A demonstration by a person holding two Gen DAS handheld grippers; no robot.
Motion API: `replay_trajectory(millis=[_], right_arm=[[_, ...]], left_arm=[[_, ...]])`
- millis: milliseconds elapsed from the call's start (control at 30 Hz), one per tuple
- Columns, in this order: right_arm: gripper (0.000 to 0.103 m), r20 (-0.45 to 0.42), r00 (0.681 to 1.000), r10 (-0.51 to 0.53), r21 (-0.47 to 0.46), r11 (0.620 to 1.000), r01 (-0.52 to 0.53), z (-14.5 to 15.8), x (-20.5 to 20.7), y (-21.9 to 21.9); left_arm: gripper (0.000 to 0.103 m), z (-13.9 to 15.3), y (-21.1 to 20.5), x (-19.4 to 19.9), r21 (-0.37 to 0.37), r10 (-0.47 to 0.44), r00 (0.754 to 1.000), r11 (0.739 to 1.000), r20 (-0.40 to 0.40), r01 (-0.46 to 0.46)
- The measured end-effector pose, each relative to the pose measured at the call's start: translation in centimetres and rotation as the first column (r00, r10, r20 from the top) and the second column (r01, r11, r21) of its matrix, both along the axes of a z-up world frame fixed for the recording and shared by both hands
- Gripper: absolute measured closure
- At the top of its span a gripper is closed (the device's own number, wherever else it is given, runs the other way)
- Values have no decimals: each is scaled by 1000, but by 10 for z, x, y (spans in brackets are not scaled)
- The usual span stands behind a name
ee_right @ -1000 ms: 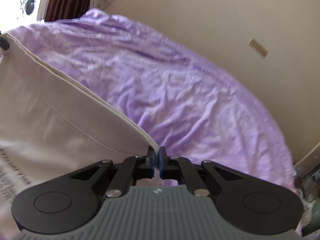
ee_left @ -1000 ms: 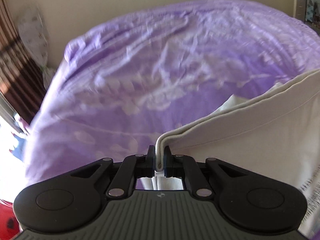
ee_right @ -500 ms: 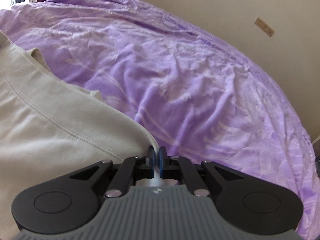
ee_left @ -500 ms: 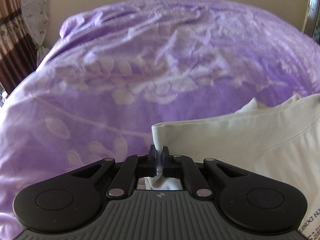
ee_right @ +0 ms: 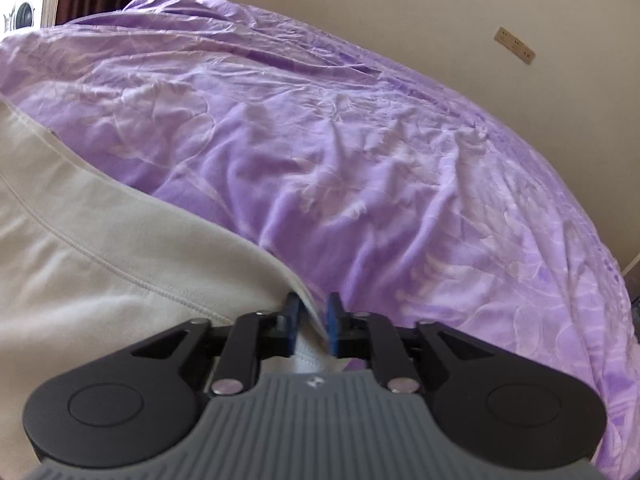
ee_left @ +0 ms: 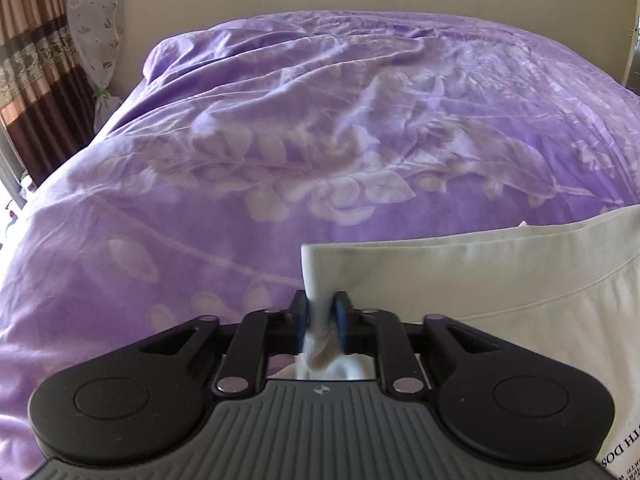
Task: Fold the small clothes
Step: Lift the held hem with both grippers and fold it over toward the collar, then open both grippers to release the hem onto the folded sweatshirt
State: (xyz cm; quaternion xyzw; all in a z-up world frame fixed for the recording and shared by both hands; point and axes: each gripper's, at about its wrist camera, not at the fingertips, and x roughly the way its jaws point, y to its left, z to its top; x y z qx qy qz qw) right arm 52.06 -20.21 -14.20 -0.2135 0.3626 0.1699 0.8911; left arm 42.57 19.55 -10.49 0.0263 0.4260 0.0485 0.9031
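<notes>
We see a cream garment (ee_left: 500, 280) lying on a purple bedspread (ee_left: 280, 140). The left gripper (ee_left: 322, 312) and right gripper (ee_right: 312, 316) have just been opening; each set of jaws stands released, a garment corner loose between them.

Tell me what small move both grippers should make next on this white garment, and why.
Probably draw both grippers straight back off the cloth. The left gripper and right gripper have just been opening, with the garment hem loose between the jaws. The garment now lies on the purple bedspread, so this fold looks placed.
</notes>
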Motion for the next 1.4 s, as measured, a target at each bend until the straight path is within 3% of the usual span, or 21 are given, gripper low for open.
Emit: replay_trajectory(millis=[100, 200, 467, 633, 733, 900, 933, 967, 1000, 1100, 1200, 1300, 1400], right_arm=[[58, 6, 1000, -30, 19, 999, 30, 19, -7, -7], [58, -19, 998, -60, 45, 997, 61, 41, -21, -17], [58, -169, 973, -156, 163, 969, 184, 86, -102, -68], [57, -293, 928, -232, 319, 891, 324, 89, -163, -115], [57, -346, 903, -256, 391, 835, 386, 77, -194, -135], [59, -457, 840, -294, 474, 718, 510, 45, -216, -156], [61, -475, 833, -283, 497, 695, 520, 39, -218, -157], [78, -485, 830, -276, 515, 677, 526, 33, -219, -157], [99, -487, 827, -283, 519, 668, 534, 28, -220, -157], [100, -466, 827, -315, 520, 658, 544, 24, -230, -157], [102, -444, 831, -335, 484, 691, 537, 26, -238, -155], [103, -451, 822, -347, 421, 730, 539, 8, -235, -152], [103, -434, 827, -357, 373, 764, 526, -3, -236, -149]], left_arm=[[79, 15, 5, -12, -15, 23, 1000, 1000, -19, -23], [79, 33, 9, -35, -28, 39, 999, 999, -14, -40], [74, 60, 11, -120, -164, 96, 994, 981, -56, -104], [54, 55, 21, -176, -316, 214, 976, 924, -38, -215], [52, 42, 30, -199, -402, 287, 956, 869, -68, -289], [52, 18, 30, -216, -444, 324, 939, 829, -114, -340], [61, 14, 28, -217, -445, 316, 942, 831, -113, -332], [69, 9, 26, -218, -437, 316, 943, 837, -105, -329], [86, 6, 24, -218, -419, 324, 941, 844, -102, -336], [90, 8, 19, -221, -387, 329, 941, 860, -78, -333], [91, 4, 13, -222, -328, 327, 941, 883, -87, -337], [91, -13, 10, -223, -267, 309, 946, 907, -102, -325], [89, -27, 13, -226, -258, 294, 950, 914, -109, -312]])
